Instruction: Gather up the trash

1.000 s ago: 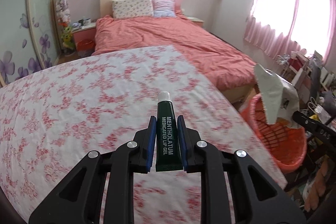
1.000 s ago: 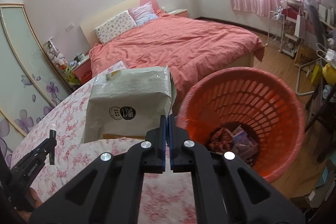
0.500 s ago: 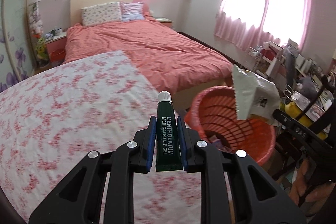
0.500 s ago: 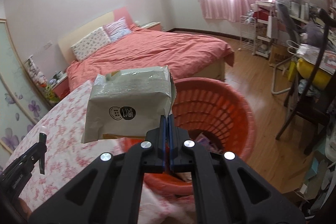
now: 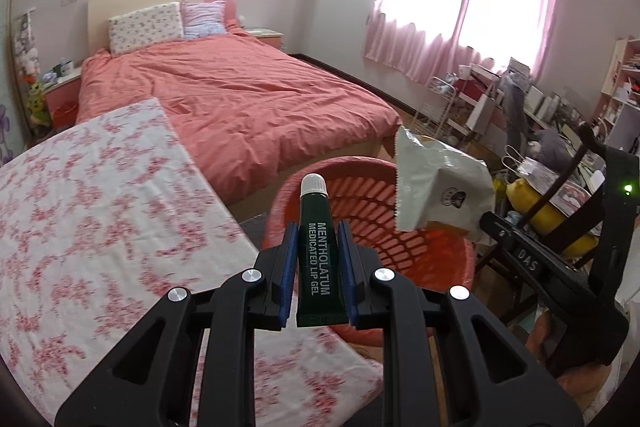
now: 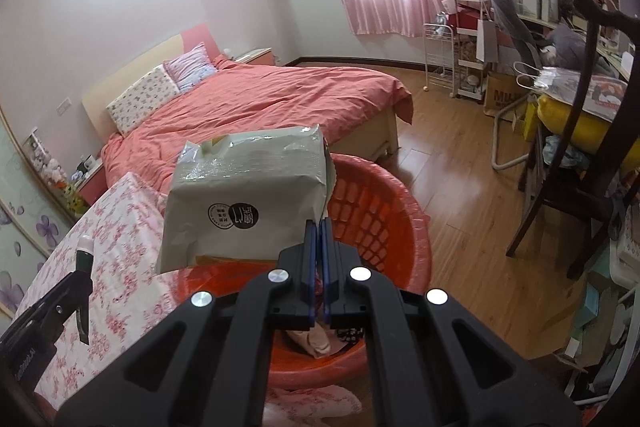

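Note:
My left gripper (image 5: pixel 318 233) is shut on a dark green Mentholatum lip gel tube (image 5: pixel 317 239) with a white cap, held above the near rim of the orange basket (image 5: pixel 432 251). My right gripper (image 6: pixel 318 227) is shut on the corner of a grey-white snack packet (image 6: pixel 244 195), held over the orange basket (image 6: pixel 384 219). The packet also shows in the left wrist view (image 5: pixel 440 191), above the basket's right side. Some trash lies in the basket bottom (image 6: pixel 320 339). The left gripper with the tube (image 6: pixel 85 251) shows at the left of the right wrist view.
A table with a pink floral cloth (image 5: pixel 100 211) is on the left, beside the basket. A bed with a salmon cover (image 5: pixel 240 95) lies beyond. A dark wooden chair (image 6: pixel 580 155) and cluttered shelves (image 5: pixel 540 107) stand to the right, on wooden floor (image 6: pixel 460 155).
Both grippers have swung right from over the table to over the orange basket, still holding the tube and the packet.

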`<state>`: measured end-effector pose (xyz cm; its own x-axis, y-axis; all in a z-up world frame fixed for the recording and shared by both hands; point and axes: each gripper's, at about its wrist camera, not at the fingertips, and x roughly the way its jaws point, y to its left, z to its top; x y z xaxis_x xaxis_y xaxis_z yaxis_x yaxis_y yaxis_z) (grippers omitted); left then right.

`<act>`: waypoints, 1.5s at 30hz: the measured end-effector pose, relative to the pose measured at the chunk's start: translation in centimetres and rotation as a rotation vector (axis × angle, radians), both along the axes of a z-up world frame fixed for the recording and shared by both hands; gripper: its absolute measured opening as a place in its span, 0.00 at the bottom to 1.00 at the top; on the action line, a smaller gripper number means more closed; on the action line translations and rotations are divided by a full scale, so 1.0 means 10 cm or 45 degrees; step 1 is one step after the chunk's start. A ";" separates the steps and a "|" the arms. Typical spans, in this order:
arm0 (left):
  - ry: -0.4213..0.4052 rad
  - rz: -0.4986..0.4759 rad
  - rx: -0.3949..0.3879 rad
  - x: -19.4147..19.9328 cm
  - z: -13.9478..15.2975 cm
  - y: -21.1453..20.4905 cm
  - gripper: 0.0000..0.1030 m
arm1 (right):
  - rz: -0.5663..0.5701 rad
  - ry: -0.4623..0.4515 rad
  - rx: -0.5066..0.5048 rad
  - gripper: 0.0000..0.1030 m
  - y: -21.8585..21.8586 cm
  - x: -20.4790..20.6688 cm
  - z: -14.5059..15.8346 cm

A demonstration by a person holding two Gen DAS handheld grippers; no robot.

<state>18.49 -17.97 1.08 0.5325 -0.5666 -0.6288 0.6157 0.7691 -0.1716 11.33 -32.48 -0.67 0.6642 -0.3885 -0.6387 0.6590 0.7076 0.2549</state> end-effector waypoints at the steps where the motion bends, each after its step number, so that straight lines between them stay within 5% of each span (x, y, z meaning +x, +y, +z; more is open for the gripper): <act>1: 0.002 -0.007 0.002 -0.01 -0.01 -0.04 0.20 | -0.007 0.001 0.003 0.04 -0.02 0.00 -0.01; 23: 0.086 -0.079 0.049 -0.02 -0.25 -0.57 0.20 | -0.084 0.003 0.086 0.05 -0.47 -0.02 -0.24; 26: 0.102 -0.068 0.060 -0.01 -0.30 -0.58 0.20 | -0.049 0.000 0.114 0.13 -0.50 0.02 -0.27; 30: 0.106 -0.026 0.078 0.01 -0.33 -0.53 0.45 | -0.039 0.010 0.125 0.26 -0.53 0.01 -0.31; 36: 0.111 0.047 0.097 0.02 -0.33 -0.33 0.48 | -0.035 0.005 0.098 0.43 -0.47 -0.10 -0.27; 45: 0.013 0.154 0.058 -0.22 -0.08 0.20 0.66 | 0.047 -0.052 -0.032 0.73 -0.11 -0.37 0.02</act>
<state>16.27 -15.96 0.26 0.5887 -0.4693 -0.6582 0.5161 0.8449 -0.1408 7.60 -33.59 -0.51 0.7037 -0.3786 -0.6012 0.6217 0.7378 0.2629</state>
